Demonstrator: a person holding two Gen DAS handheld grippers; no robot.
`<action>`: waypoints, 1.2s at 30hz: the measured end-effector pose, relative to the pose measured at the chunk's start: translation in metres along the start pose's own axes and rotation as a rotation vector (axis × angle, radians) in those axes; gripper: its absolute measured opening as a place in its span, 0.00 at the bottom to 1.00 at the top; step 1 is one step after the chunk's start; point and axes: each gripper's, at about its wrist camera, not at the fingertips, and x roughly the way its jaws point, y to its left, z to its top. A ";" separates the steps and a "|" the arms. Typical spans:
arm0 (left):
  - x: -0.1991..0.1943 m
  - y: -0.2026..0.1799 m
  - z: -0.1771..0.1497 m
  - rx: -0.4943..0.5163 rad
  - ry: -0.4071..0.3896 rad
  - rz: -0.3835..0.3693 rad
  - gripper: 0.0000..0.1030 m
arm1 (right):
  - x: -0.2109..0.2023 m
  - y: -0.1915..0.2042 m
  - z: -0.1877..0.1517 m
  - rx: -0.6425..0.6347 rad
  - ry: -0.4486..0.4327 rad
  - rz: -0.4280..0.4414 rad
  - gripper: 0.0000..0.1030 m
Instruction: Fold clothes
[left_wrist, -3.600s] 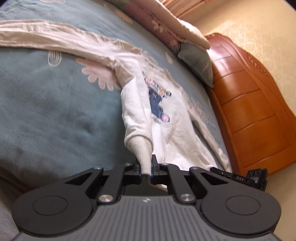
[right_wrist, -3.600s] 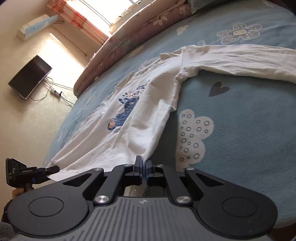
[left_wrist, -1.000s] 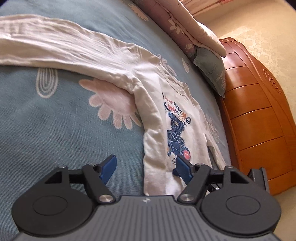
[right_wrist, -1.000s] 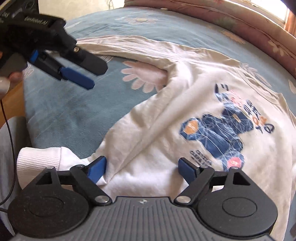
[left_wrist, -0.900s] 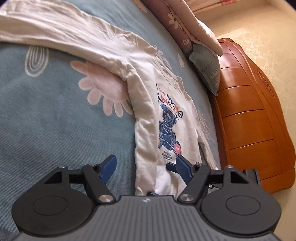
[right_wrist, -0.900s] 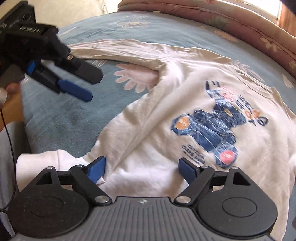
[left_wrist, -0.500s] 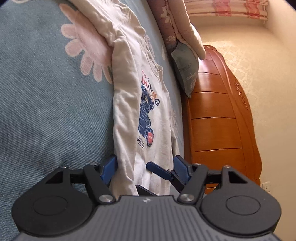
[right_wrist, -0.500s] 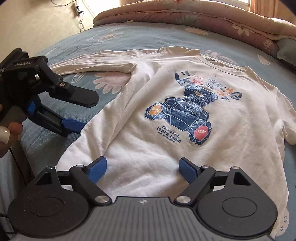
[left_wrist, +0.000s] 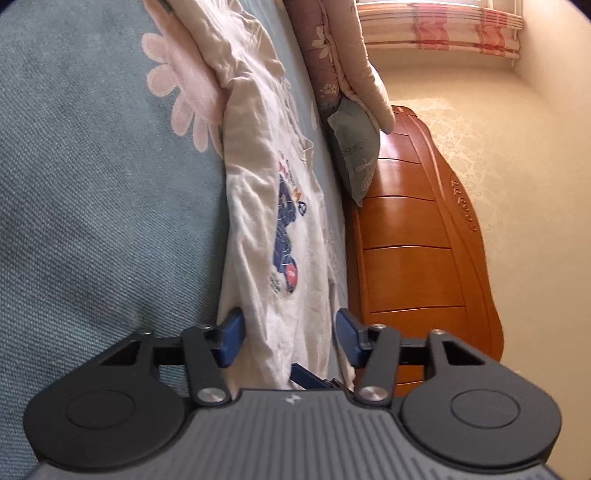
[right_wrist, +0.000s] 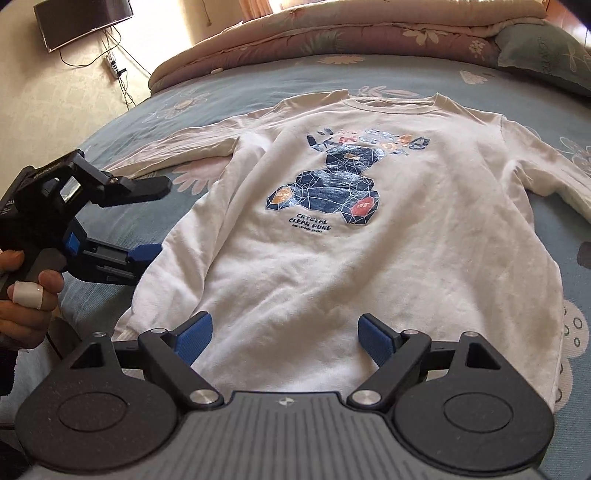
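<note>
Hovering both grippers, left (right_wrist: 147, 221) and right (right_wrist: 284, 334), fingers apart, at the flat shirt's (right_wrist: 369, 258) hem, we judge to grab corners

The white sweatshirt (right_wrist: 369, 258) print reads "CRYSTAL CLEAR PURE".

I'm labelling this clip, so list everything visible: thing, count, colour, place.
sweatshirt: 1, white with blue print, flat on the bed.
bedspread: 1, blue, floral, under it.
quilt: 1, pink, folded at the far edge.
pillow: 1, teal, far right.
headboard: 1, orange wood.
TV: 1, black, on the wall.
left hand-held gripper: open, at the hem's left corner.
right hand-held gripper: open, over the hem.
hand: 1, holding the left one.
</note>
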 end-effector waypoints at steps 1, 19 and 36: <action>0.000 -0.001 -0.001 0.006 -0.003 0.017 0.24 | 0.000 0.000 -0.001 0.001 -0.003 0.001 0.88; -0.080 -0.046 0.002 0.196 -0.159 0.456 0.03 | -0.004 -0.001 -0.009 0.007 -0.021 -0.007 0.90; -0.073 -0.009 0.102 -0.035 -0.269 0.191 0.40 | -0.006 -0.002 -0.009 0.008 -0.013 -0.011 0.90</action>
